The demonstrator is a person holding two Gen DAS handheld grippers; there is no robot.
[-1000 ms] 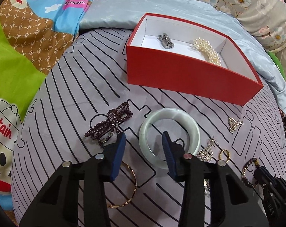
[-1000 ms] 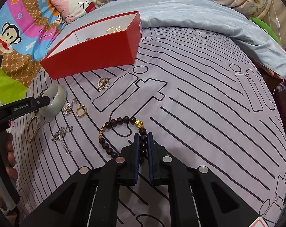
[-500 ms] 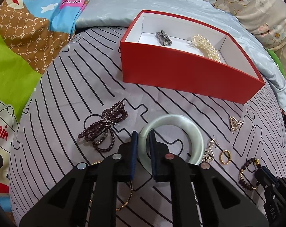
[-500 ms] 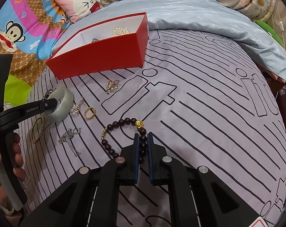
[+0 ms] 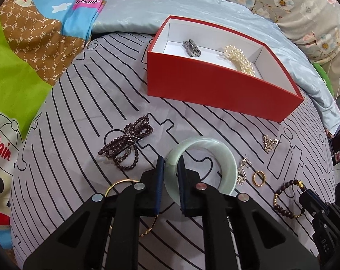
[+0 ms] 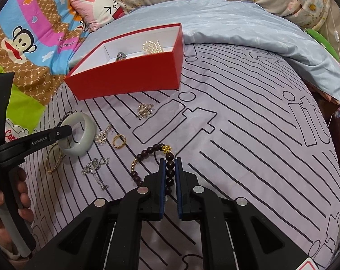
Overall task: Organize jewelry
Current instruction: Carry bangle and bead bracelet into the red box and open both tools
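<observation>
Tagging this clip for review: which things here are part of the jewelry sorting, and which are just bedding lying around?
Part of the job:
red box
jade bangle, in left gripper
bead bracelet, in right gripper
gold ring
gold bangle

Lying about:
bunny pillow
blue quilt

The jade-like bangle looks smooth and glossy. The red box is matt card with a white lining. Dark bracelet beads shine; the bedsheet is soft matt cloth.
</observation>
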